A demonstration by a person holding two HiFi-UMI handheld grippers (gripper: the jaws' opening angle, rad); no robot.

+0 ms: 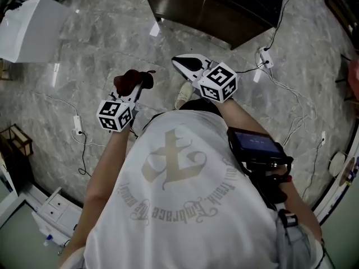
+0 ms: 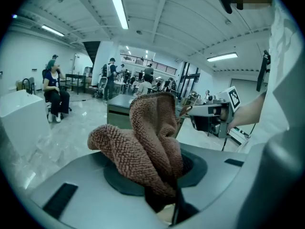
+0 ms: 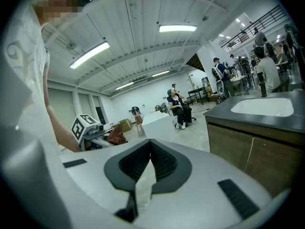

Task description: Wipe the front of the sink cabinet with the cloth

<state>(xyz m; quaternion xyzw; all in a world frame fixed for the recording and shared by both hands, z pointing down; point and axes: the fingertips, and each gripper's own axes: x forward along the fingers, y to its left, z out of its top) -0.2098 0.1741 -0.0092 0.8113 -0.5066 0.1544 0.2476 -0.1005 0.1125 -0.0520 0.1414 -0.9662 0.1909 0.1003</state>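
**Cloth pinched in the left gripper [image 1: 134, 91], apart from the sink cabinet [image 1: 213, 10]**

The left fingers [image 2: 119, 175] clamp the brown cloth [image 2: 147, 142], which bunches up out of them in 2 folds and hides their tips. The right gripper [image 1: 182, 64] has its fingers [image 3: 167, 163] pressed together on nothing. The head view cuts the cabinet off at the top edge. Only the right gripper view shows its front panels and white basin [image 3: 262, 106].

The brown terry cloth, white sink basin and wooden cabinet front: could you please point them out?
brown terry cloth [image 2: 143, 142], left gripper view, middle fold.
white sink basin [image 3: 263, 107], right gripper view, its bowl.
wooden cabinet front [image 3: 228, 145], right gripper view, left door panel.
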